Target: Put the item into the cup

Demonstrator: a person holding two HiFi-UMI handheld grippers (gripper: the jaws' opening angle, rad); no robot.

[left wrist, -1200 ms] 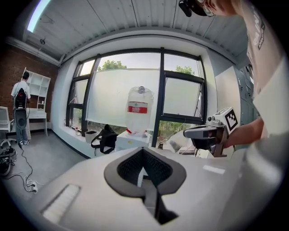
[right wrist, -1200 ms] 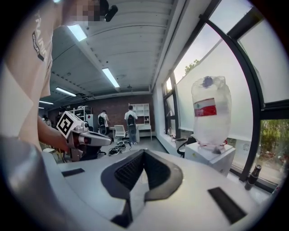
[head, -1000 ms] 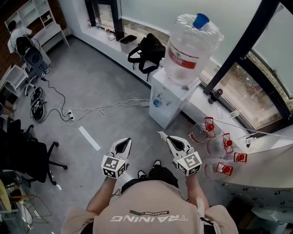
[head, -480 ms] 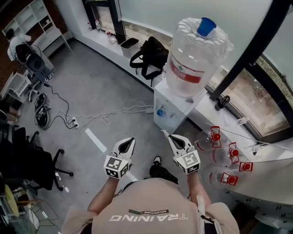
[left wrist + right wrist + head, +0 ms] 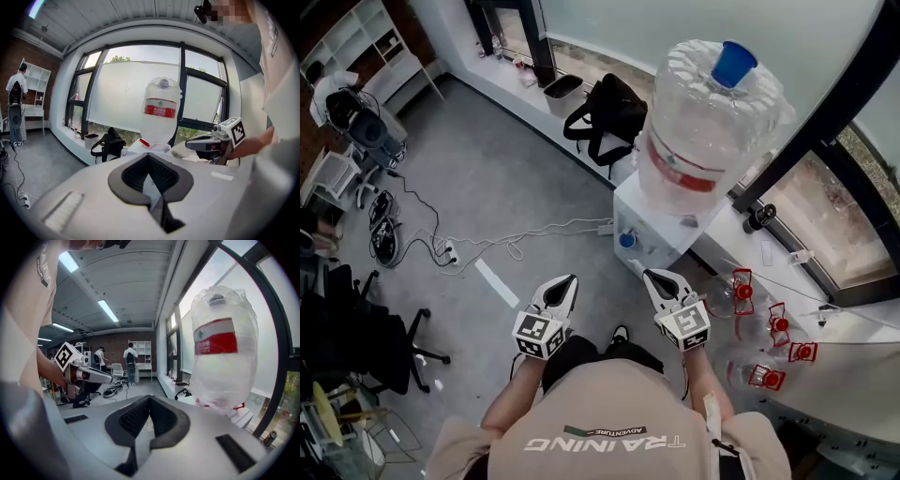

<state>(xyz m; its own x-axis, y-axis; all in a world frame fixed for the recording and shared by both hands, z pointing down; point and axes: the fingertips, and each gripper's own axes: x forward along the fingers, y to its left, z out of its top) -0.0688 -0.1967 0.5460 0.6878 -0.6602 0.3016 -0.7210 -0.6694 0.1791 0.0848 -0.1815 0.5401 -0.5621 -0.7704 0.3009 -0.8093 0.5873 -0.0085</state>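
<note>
No cup and no loose item shows in any view. A white water dispenser (image 5: 661, 220) carries a big clear bottle (image 5: 703, 122) with a red label and a blue cap; the bottle (image 5: 161, 110) also stands ahead in the left gripper view and looms at the right (image 5: 222, 355) in the right gripper view. My left gripper (image 5: 567, 279) and right gripper (image 5: 649, 275) are held side by side in front of the dispenser, pointing at it. Both are shut, jaws meeting at the tips (image 5: 149, 154) (image 5: 150, 397), with nothing in them.
Several clear jugs with red handles (image 5: 741, 286) lie on the sill right of the dispenser. A black bag (image 5: 605, 108) sits on the ledge behind. Cables (image 5: 441, 248) trail over the grey floor, an office chair (image 5: 356, 337) stands at left, and a person (image 5: 333, 84) is far left.
The view has closed in on the dispenser, and its bottle looks larger and nearer. Both grippers have moved forward toward it, still shut.
</note>
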